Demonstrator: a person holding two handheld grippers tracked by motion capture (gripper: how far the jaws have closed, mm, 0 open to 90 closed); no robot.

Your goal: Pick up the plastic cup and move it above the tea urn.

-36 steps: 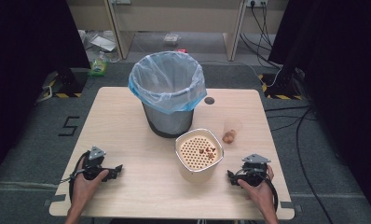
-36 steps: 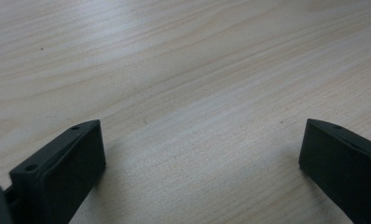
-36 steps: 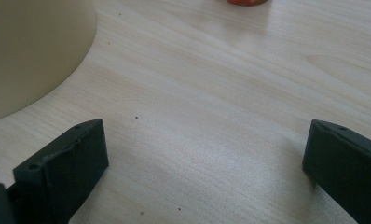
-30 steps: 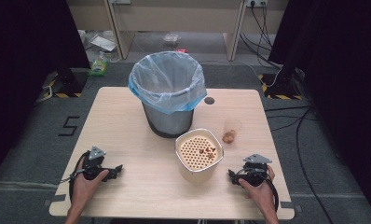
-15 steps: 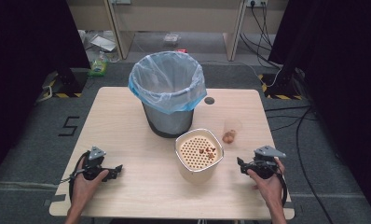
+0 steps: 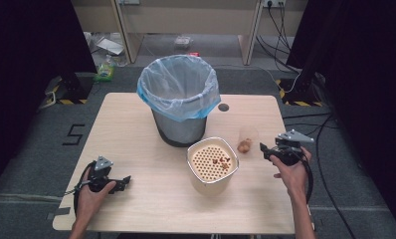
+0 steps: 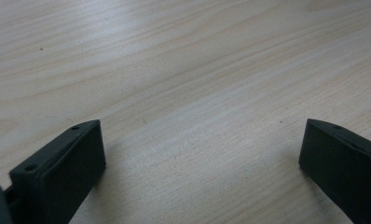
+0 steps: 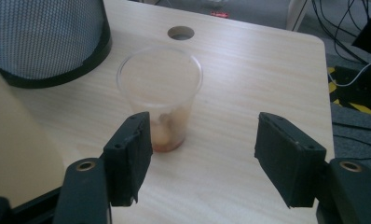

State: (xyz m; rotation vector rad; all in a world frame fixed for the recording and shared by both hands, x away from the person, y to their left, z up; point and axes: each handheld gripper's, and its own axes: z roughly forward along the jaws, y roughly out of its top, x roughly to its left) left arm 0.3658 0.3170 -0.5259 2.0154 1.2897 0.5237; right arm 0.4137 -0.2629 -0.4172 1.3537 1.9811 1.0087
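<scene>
A: Start with the biggest thing.

B: That is the pale wooden table with rounded corners [image 6: 136,119], with a small round cable hole [image 6: 223,107] near its far edge. Next in size is the grey mesh waste bin lined with a light blue plastic bag [image 6: 179,99], standing upright on the far middle of the table, just left of that hole.

A: And in front of the bin?

B: A cream round container with a perforated insert on top [image 6: 212,163], upright and just in front of the bin's base. A few brown scraps lie on the insert, toward its right side.

A: Where is the cup?

B: The clear plastic cup with a bit of brown food in its bottom [image 8: 160,95] stands upright on the table, just right of the cream container and nearer the right edge. In the high view it sits between the container and the right gripper [image 6: 266,149].

A: Is the right gripper on it?

B: No. Its jaws have just been closing, yet they are apart with nothing between them; the cup stands just beyond the tips, behind the left-hand jaw in the right gripper view, not touching.

A: The other one?

B: The left gripper [image 6: 122,182] rests low at the near left of the table, jaws wide apart over bare wood.
</scene>
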